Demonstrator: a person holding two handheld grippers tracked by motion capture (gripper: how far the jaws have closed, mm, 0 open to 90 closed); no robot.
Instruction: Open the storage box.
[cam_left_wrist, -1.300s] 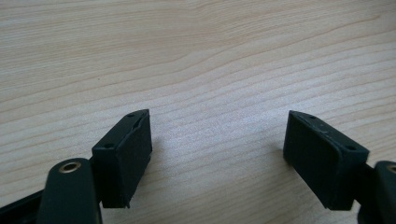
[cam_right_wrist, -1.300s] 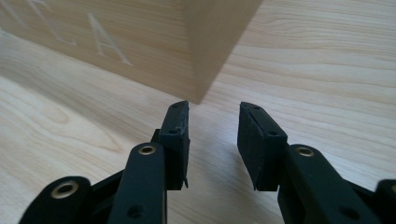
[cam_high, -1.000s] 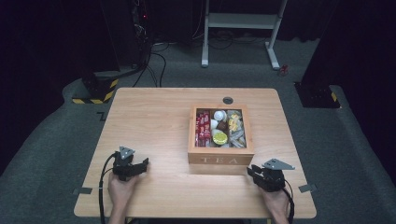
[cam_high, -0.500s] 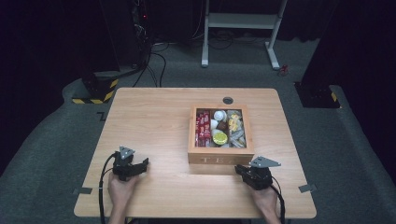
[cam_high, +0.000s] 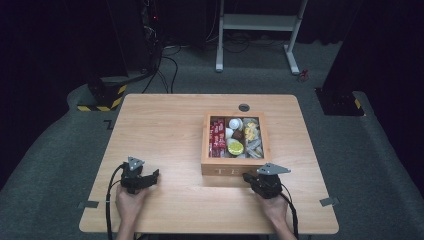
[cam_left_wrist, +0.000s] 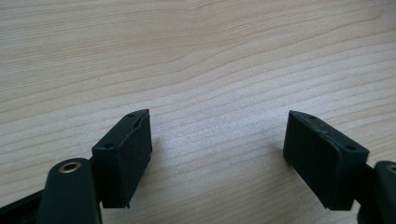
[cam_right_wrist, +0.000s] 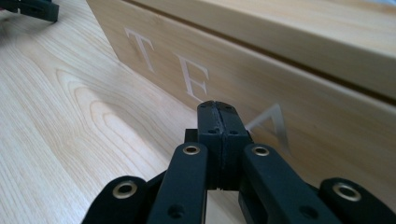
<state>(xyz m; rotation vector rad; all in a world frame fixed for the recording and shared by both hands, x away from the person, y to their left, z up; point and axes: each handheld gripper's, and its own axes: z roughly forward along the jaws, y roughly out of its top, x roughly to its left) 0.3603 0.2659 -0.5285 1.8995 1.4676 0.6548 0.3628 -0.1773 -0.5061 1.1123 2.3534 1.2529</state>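
Observation:
A wooden box (cam_high: 235, 166) marked TEA (cam_right_wrist: 187, 74) stands right of the table's middle, its lid off, with several packets and small items inside. My right gripper (cam_high: 251, 179) lies just in front of the box's near right corner. In the right gripper view its jaws are pressed together with nothing between them (cam_right_wrist: 219, 116), a short way from the lettered front wall. My left gripper (cam_high: 150, 176) rests at the near left of the table, open, its two pads (cam_left_wrist: 126, 154) wide apart over bare wood.
The light wooden table (cam_high: 165, 130) has a round cable hole (cam_high: 244, 107) behind the box. Dark floor, cables and a white stand (cam_high: 260, 22) lie beyond the far edge. In the right gripper view, the left gripper (cam_right_wrist: 32, 9) shows at the far top left.
My right gripper has slid left along the table's near side, from the right corner to the front of the box. The left gripper has stayed put.

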